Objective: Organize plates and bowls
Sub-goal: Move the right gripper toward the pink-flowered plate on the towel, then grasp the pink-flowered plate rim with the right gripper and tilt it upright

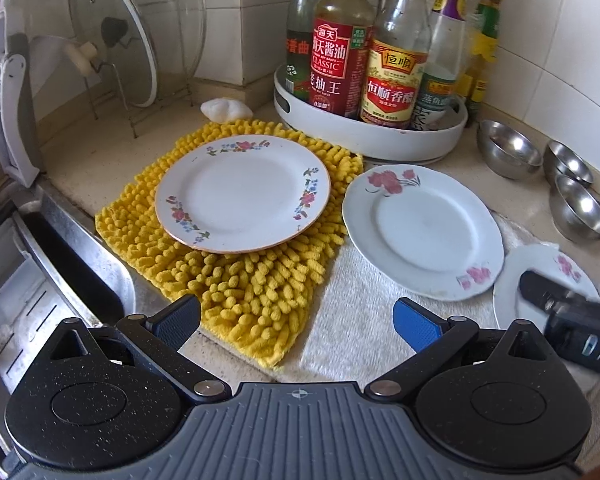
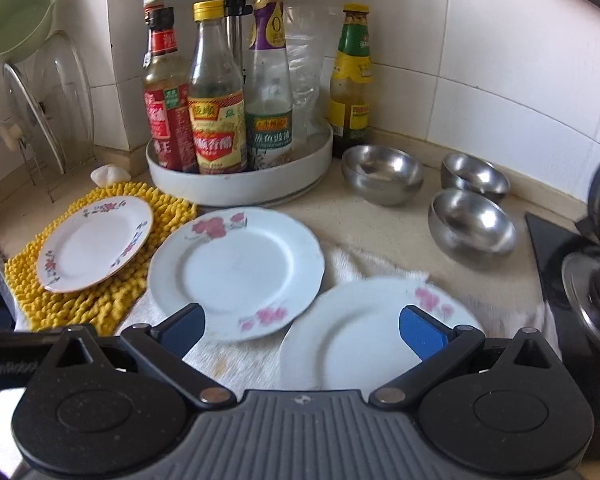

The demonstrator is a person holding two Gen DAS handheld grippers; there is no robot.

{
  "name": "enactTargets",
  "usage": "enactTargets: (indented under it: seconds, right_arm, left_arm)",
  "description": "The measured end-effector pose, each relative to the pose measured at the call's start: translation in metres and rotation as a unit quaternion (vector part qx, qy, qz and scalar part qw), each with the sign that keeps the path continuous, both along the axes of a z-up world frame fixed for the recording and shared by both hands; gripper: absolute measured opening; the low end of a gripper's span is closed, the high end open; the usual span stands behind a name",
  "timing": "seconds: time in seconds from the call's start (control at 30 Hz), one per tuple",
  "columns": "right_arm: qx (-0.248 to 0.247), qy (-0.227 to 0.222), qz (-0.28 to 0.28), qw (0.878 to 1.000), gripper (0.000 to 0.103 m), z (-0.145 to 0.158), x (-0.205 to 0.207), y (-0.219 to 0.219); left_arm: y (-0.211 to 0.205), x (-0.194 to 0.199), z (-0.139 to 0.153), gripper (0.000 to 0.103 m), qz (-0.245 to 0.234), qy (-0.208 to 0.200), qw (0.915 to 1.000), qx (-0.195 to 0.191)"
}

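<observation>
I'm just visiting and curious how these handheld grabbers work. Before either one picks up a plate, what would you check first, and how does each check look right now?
1. Left gripper open and holding nothing: ok.
2. Right gripper open and holding nothing: ok.
3. Nearest plate lies right in front of the right gripper: ok, though it looks blurred.
4. Middle plate is clear of the nearest plate: cannot tell, their rims look close or overlapping.
5. Gold-rimmed plate sits flat on the yellow mat: ok.
6. Three steel bowls stand out of the way behind the plates: ok.
</observation>
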State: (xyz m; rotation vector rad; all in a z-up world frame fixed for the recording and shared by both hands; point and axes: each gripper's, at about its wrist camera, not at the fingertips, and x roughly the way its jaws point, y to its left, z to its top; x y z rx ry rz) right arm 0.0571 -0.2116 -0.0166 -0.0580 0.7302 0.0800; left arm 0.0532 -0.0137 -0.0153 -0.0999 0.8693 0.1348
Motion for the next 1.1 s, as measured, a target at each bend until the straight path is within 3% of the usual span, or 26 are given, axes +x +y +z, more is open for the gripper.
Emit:
enactTargets:
  seconds: [0.47,0.63,0.83,1.1]
  right_arm:
    - [-0.009,0.047,0.105,0.993,0.103,-0.014,0.103,-0.042]
    - [0.013,0.097,0.118,0.988,0.1,-0.031,0.135,-0.038]
    - [0.04,0.137,0.106,0.984,0.098,-0.046,0.157,-0.039]
    - [0.057,0.179,0.131,0.973,0.091,-0.063,0.179,-0.027]
  left_arm:
    - [-0.024,0.031,-0.018,0.103,0.032,0.021,0.9991,-0.019]
    - [-0.03,0.052,-0.031,0.103,-0.005,0.043,0.9983,-0.039]
    - [-0.034,0.076,-0.035,0.102,-0.053,0.048,0.9967,-0.038]
    - [-0.03,0.093,-0.047,0.102,-0.055,0.072,0.9941,-0.06]
